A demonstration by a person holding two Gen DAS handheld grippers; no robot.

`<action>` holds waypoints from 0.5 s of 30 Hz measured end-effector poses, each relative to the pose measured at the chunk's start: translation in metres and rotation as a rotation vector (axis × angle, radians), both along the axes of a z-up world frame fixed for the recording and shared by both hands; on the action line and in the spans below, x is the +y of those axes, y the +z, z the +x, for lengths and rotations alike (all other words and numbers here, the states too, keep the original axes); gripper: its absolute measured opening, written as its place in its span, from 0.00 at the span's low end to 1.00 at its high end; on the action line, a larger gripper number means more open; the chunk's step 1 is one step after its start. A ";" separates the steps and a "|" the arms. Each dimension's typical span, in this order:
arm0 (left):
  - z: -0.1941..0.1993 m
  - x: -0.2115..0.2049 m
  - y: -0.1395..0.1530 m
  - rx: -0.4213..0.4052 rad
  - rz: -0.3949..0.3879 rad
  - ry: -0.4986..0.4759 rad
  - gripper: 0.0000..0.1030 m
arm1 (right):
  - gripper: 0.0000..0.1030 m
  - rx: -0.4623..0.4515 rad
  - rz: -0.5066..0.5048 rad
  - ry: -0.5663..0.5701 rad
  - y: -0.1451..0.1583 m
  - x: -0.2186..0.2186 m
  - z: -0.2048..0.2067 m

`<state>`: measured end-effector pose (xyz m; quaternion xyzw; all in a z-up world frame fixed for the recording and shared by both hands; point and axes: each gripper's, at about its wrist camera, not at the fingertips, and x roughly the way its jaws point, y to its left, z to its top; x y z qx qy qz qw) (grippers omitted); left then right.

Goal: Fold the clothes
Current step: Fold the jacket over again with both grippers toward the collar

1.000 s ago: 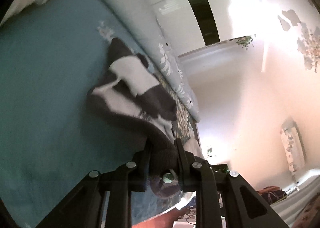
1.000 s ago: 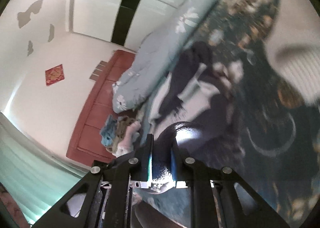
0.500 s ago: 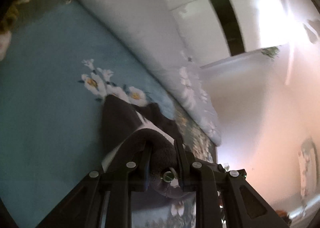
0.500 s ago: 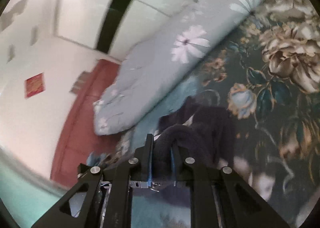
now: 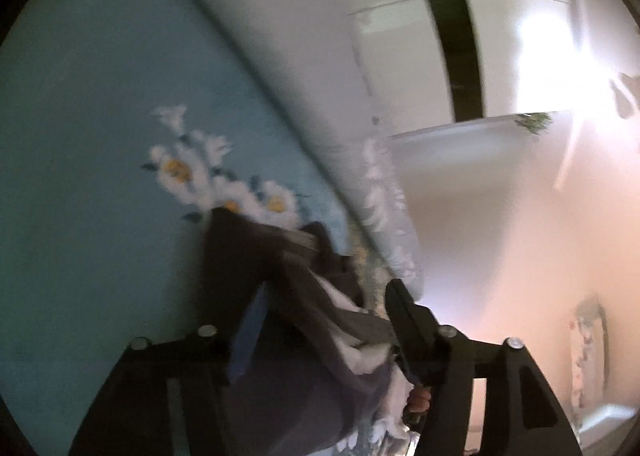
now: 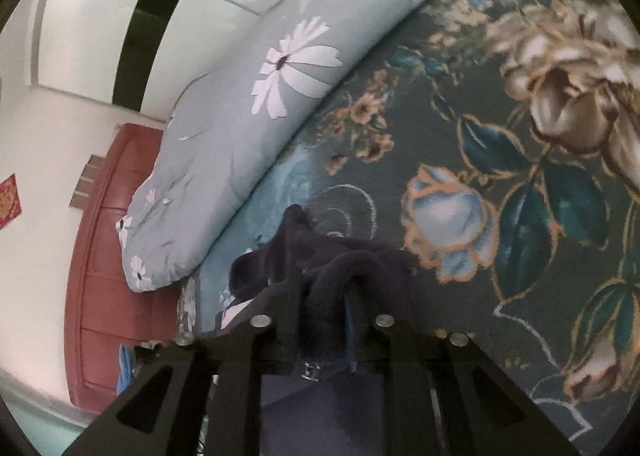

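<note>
Dark fleece garment with white patches [image 5: 304, 296]: your left gripper [image 5: 320, 320] gapes released, your right gripper [image 6: 326, 316] clenches its rolled edge, so one-sided pulling may undo the fold.

**What I cannot make out**

My left wrist view is smeared with motion blur. The dark garment [image 5: 280, 296] covers the left finger of my left gripper [image 5: 320, 320], so I see only the right one clearly; the jaws stand wide apart. The garment's lower part runs off the bottom edge. A bright glare [image 5: 560, 68] washes out the wall.

On the right wrist view, a dark fold hides the fingertips of my right gripper [image 6: 326, 296], and I cannot see how much cloth lies behind it. The quilt [image 6: 248, 128] is cut off at the top edge, the flowered bedspread [image 6: 520, 184] at the right.
</note>
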<state>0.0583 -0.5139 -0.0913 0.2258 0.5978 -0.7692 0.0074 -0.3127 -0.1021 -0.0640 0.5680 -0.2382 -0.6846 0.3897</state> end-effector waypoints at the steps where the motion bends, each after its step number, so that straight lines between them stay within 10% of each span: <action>1: -0.001 0.003 0.002 -0.016 -0.014 -0.009 0.65 | 0.27 0.011 0.001 0.010 0.004 0.000 0.003; 8: -0.020 0.017 -0.006 -0.214 -0.070 -0.036 0.63 | 0.38 0.073 0.040 0.072 0.016 0.005 0.022; 15: -0.015 0.018 -0.004 -0.235 -0.108 -0.011 0.30 | 0.39 0.108 0.075 0.125 0.016 0.014 0.038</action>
